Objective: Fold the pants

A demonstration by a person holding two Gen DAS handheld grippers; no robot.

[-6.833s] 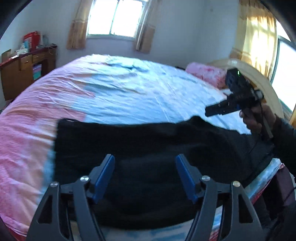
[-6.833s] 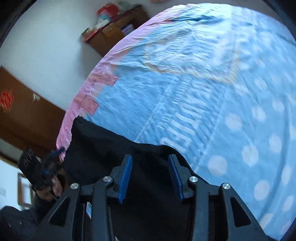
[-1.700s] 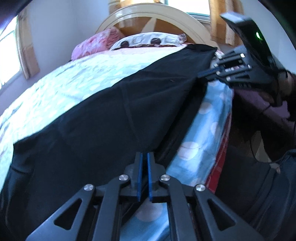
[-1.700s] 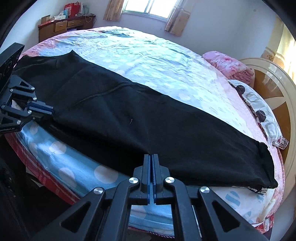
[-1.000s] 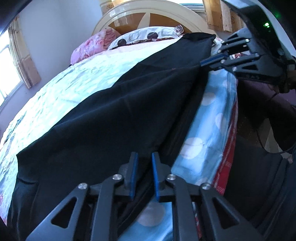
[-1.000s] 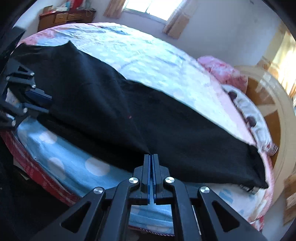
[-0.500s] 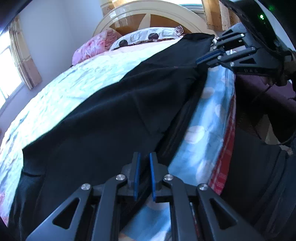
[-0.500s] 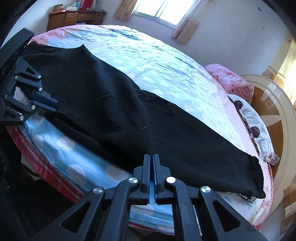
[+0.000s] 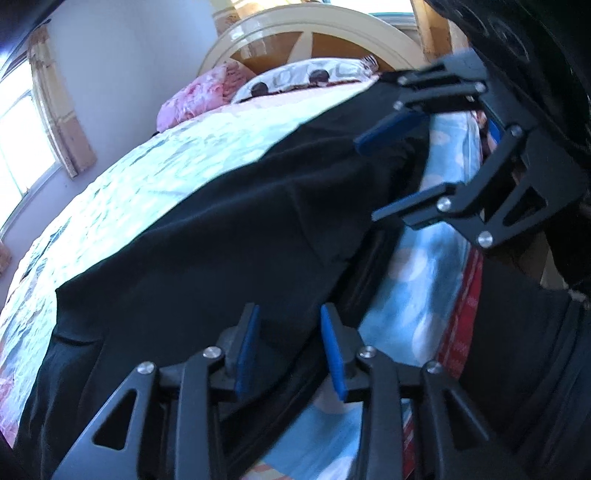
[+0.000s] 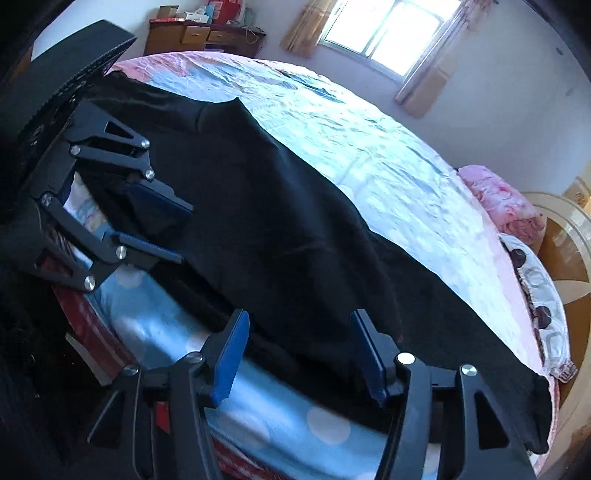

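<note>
Left gripper (image 9: 288,347): jaws stood released, parted by a moderate gap, with nothing between the blue pads; black cloth lay beneath and ahead of them, though contact could not be told. In the right wrist view the same tool (image 10: 162,229) appeared at 9 o'clock, its two pads apart over the near edge of the garment.

Right gripper (image 10: 299,350): jaws stood released, parted more widely than the left pair, empty, and poised above the near edge of the cloth. In the left wrist view this tool (image 9: 391,177) entered from 2 o'clock, pads apart beside the far end of the garment.

Black pants (image 10: 295,229): lay stretched lengthwise along the near side of the bed (image 10: 369,155), folded in half so that one leg covered the other, running from 10 o'clock to 4 o'clock in the right wrist view. A second dark layer showed along the near edge, just below the upper one.

Surroundings: a polka-dot sheet edge (image 10: 258,410) lay at 6 o'clock; a pink pillow (image 9: 195,99) and a spotted pillow (image 9: 295,79) rested against the headboard (image 9: 306,29) at 12 o'clock in the left wrist view; a wooden dresser (image 10: 199,35) stood at 11 o'clock.
</note>
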